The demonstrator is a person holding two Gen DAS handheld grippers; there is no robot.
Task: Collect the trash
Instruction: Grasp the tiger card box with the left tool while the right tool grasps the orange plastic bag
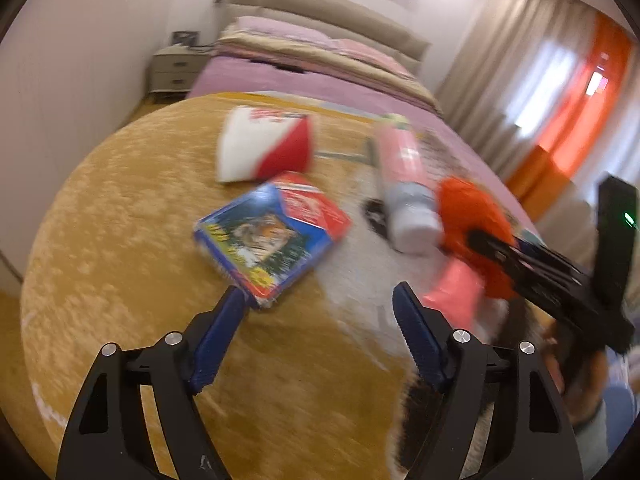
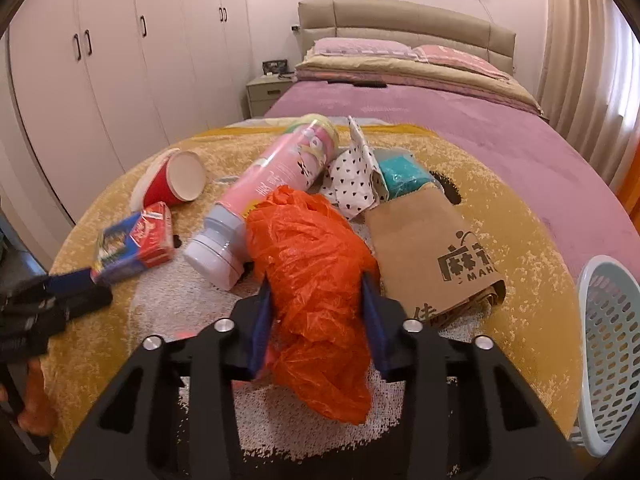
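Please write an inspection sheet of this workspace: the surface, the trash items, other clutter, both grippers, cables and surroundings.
Surface: yellow plush blanket over the foot of a bed with a purple cover.
Job's things: orange plastic bag, pink bottle lying on its side, red paper cup tipped over, blue and red box, brown paper bag, spotted wrapper, teal packet.
Clutter: nothing seen besides the trash.
Grippers: right gripper closed on the orange plastic bag; left gripper open, one finger beside the box's corner.
Cables: nothing seen.
Surroundings: pale perforated basket at right, wardrobe, nightstand, curtains.
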